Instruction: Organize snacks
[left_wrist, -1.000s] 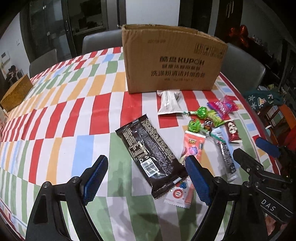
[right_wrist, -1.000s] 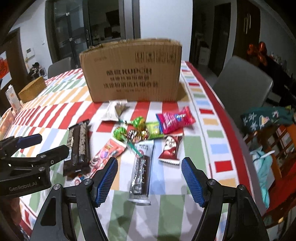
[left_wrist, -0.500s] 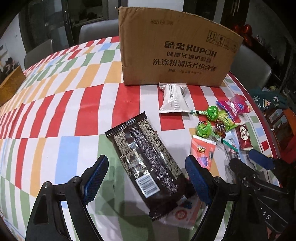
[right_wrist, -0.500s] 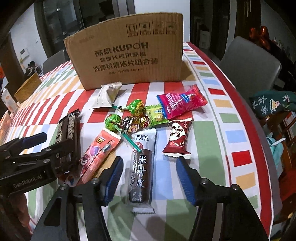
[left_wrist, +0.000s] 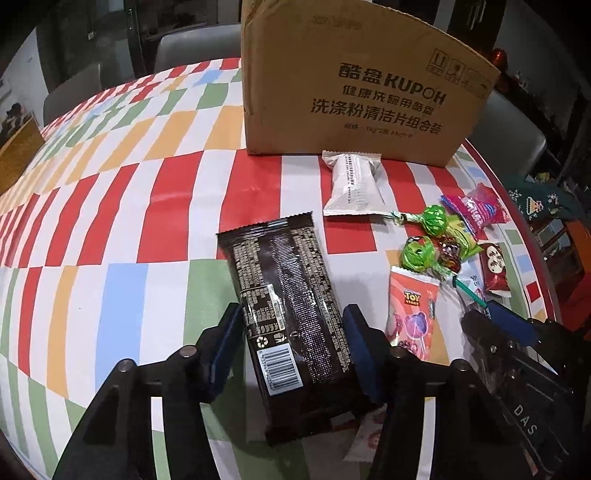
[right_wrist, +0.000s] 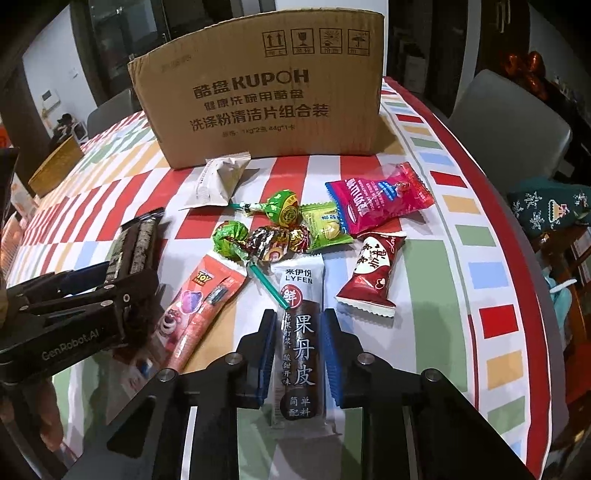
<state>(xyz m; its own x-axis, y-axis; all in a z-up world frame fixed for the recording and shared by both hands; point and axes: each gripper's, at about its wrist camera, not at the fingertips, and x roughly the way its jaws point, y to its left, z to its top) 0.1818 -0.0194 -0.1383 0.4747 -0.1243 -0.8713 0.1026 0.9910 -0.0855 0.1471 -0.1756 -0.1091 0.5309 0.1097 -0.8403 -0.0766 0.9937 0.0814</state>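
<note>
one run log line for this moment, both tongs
left tongs: closed on dark brown snack packet | right tongs: closed on long LYFEN fruit-leather strip | cardboard box: behind

Cardboard box (right_wrist: 258, 92) reads KUPOH; fruit-leather bar (right_wrist: 299, 332) LYFEN; orange packet (left_wrist: 413, 306) TOY STORY.

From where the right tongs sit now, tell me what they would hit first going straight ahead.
The right tongs already straddle the long dark fruit-leather bar. Straight ahead, the green lollipop stick lying across that bar's top comes first, then probably the crinkly foil candy; depth is unclear.
</note>
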